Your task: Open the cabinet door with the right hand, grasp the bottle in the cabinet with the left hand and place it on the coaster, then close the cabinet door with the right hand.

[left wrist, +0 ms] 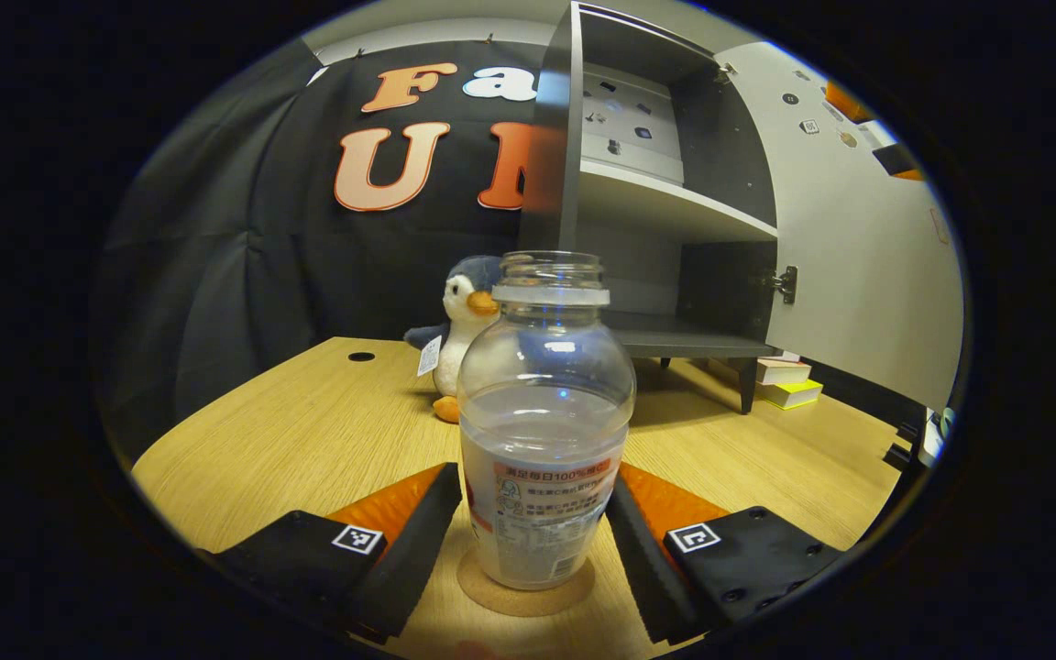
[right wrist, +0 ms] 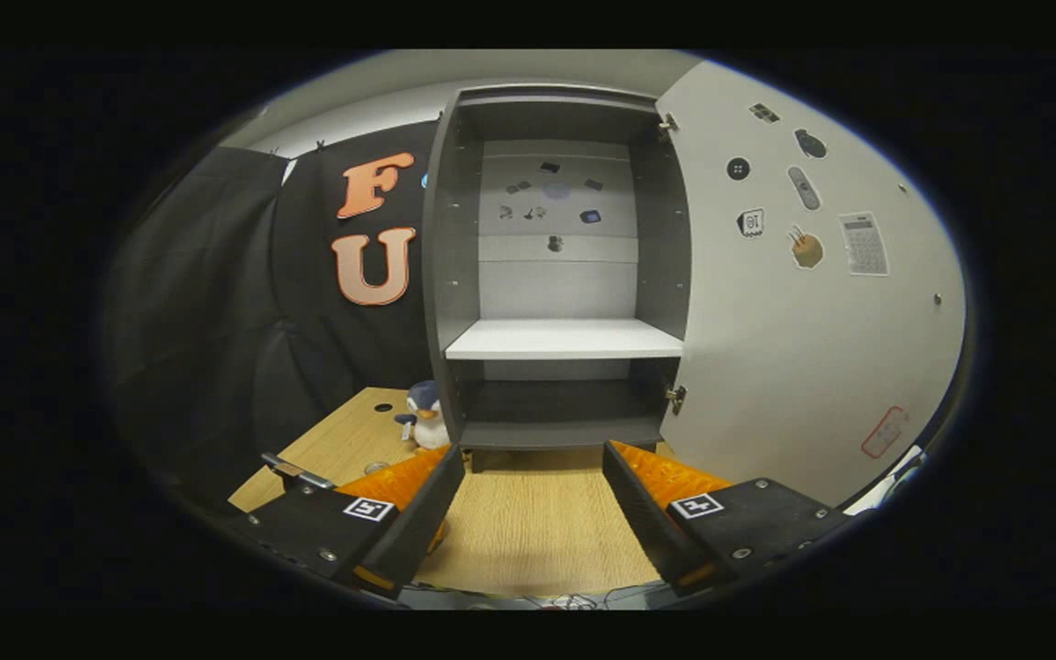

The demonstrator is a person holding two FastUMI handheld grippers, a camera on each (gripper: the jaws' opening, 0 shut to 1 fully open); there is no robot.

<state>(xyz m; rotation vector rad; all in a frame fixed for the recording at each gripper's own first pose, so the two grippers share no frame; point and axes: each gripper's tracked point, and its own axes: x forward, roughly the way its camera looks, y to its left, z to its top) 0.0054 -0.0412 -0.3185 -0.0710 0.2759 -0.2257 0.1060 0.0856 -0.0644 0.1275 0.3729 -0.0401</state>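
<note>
Bottle upright on coaster, between left gripper jaws, apparently just parted. Right gripper jaws wide, empty, facing cabinet. Next: swing cabinet door shut.

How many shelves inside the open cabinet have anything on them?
0. The white middle shelf and the dark bottom shelf both look bare; the bottle stands on the coaster.

A staged recording booth is showing here, not a lived-in home: black cloth is hanging as the wall behind a wood-grain bench, a small grey cabinet is standing open on it, and a plush penguin is sitting beside it as a prop.
</note>
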